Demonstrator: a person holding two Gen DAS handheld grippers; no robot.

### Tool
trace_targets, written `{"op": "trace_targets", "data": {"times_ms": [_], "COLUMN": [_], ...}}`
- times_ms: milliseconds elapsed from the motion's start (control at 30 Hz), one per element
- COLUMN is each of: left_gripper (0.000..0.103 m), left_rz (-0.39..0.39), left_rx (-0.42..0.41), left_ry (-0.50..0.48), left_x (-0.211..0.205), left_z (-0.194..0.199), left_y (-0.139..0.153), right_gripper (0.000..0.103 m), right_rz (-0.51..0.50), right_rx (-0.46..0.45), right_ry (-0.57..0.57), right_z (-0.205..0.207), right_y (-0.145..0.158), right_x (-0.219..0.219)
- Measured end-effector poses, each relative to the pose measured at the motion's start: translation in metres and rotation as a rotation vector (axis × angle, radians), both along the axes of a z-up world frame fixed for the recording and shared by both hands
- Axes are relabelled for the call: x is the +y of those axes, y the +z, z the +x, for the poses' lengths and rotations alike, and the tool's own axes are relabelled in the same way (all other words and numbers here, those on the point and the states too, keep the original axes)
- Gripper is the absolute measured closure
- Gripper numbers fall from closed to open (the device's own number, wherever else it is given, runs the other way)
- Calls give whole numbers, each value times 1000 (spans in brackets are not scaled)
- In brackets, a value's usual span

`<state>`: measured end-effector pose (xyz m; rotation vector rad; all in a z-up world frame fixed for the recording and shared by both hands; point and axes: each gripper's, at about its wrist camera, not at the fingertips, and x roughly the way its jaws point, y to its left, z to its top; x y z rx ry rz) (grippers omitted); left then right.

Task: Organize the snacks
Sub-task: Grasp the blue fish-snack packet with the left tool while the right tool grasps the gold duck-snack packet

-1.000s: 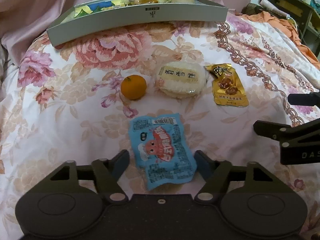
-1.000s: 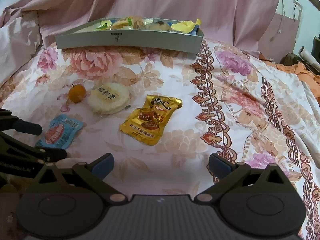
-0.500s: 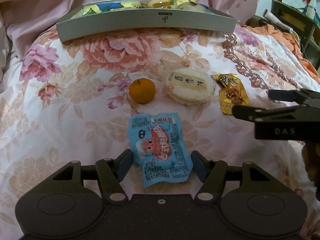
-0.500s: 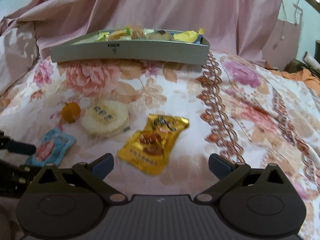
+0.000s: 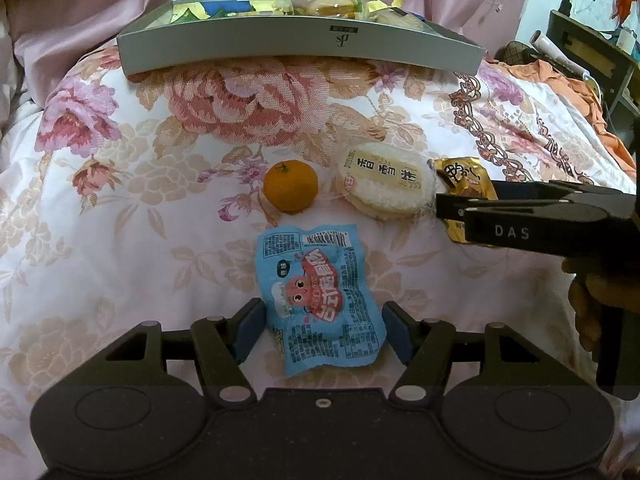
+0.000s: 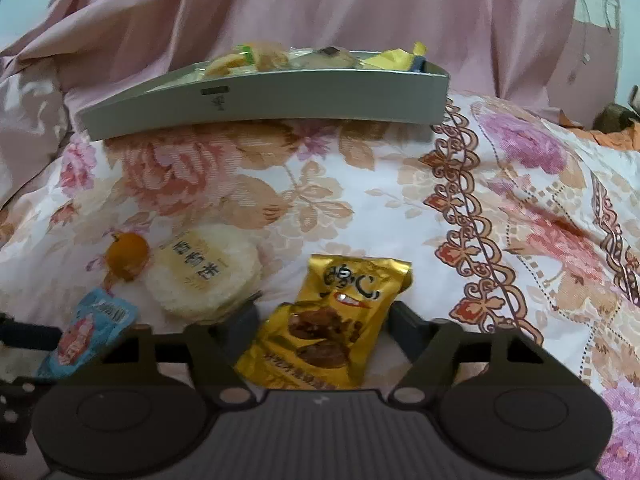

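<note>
Nearest you, your left claw [image 5: 323, 325] stands open with its blue-padded fingers [image 5: 249, 326] on either side of the lower half of the crinkled light-blue plastic snack packet [image 5: 320, 298] printed with a red cartoon figure; a narrow gap shows on each side, so nothing is clamped. Your right claw [image 6: 322, 326] is likewise spread wide, straddling the lower part of the shiny gold foil snack pouch [image 6: 332, 322], which lies flat on the floral-patterned pink and white bedspread [image 5: 140, 208]; whether its fingers touch the pouch you cannot tell, as that view is blurred. Just beyond the blue packet sits the small round orange tangerine [image 5: 290, 185], and close beside it on the right the round white rice-cracker pack with a pale yellow label [image 5: 385, 185], which lies just beside the gold pouch. Farther back, at the far edge of the bedspread, rests the long shallow grey cardboard tray [image 5: 280, 46], already holding a heap of wrapped snacks [image 5: 320, 2] in yellow, green and blue. Behind it hangs a pale pink draped cloth [image 6: 320, 8].
</note>
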<state>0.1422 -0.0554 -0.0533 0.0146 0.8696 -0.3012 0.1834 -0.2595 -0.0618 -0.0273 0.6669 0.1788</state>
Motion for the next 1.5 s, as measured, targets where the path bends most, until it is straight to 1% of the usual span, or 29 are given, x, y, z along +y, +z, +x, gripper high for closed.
{"op": "trace_targets", "data": {"times_ms": [67, 100, 200, 300, 433, 600, 667, 767, 867, 933, 967, 1100, 1133, 1200, 1233, 1267, 1400, 1500], "left_gripper": [36, 36, 36, 36, 36, 35, 34, 27, 22, 21, 21, 24, 25, 30, 32, 36, 38, 39], "left_rz": [0, -1, -3, 0, 3, -5, -5, -8, -18, -22, -24, -29, -26, -17, -14, -10, -2, 6], "left_rx": [-1, -1, -2, -4, -6, -3, -1, 6, 14, 17, 17, 16, 15, 11, 9, 7, 2, -2], "left_ry": [-1, -1, 0, 0, 4, 7, 6, -3, -13, -16, -17, -14, -12, -5, -1, 4, 4, -9], "left_x": [0, 0, 1, 0, 0, 1, 1, -1, -2, -2, -2, -1, -1, -1, -1, -1, 0, -2], "left_z": [0, 0, 0, -1, -2, -2, -1, 2, 4, 6, 6, 6, 6, 5, 5, 5, 4, 2], "left_y": [0, 0, 0, 0, 1, 1, 1, 0, -1, -1, -2, -2, -1, -1, -1, 0, 1, 1], "right_gripper": [36, 39, 43, 44, 45, 45, 45, 42, 35, 30, 29, 29, 32, 37, 38, 39, 43, 43], "right_rz": [-7, -6, -18, -30, -52, -39, -30, -34, -30, -19, -17, -13, -10, -10, -7, -3, -4, -6], "right_rx": [2, 4, 21, 44, 101, 147, 155, 147, 134, 128, 125, 108, 106, 100, 99, 100, 95, 92], "right_ry": [8, 9, 17, 29, 71, 122, 131, 136, 133, 128, 127, 123, 119, 112, 111, 110, 127, 142], "right_z": [-2, -2, -6, -13, -29, -45, -52, -60, -58, -56, -55, -51, -50, -50, -50, -50, -52, -55], "right_y": [1, 1, 3, 5, 9, 14, 16, 16, 13, 10, 9, 6, 5, 5, 5, 6, 6, 6], "right_x": [2, 2, 3, 4, 5, 8, 10, 12, 13, 12, 12, 13, 13, 13, 13, 14, 19, 24]}}
